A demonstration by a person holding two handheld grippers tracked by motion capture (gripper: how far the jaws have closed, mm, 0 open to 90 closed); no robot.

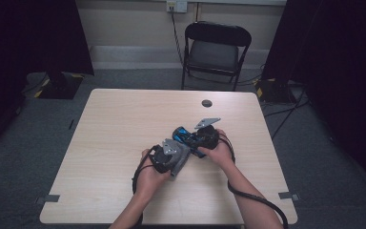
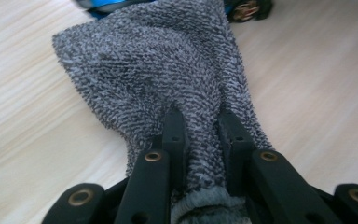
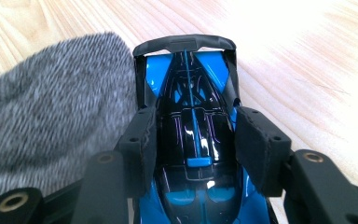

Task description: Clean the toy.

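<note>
While the toy car [image 3: 193, 140] — blue and black, glossy — sits near the middle of the table [image 1: 114, 124], the right gripper [image 3: 193, 149] clamps it across the body, jaws pressed on both flanks. Just beside the car, touching its side, lies a grey knitted cloth [image 2: 168, 70]; the left gripper [image 2: 204, 135] pinches a bunched fold of it. Beyond the car stands a folding chair [image 1: 217, 47].

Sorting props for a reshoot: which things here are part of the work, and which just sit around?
In use:
- grey cloth, clamped in the left claw
- blue toy car, gripped by the right claw

Lying about:
- folding chair
- table's round dark cap
</note>
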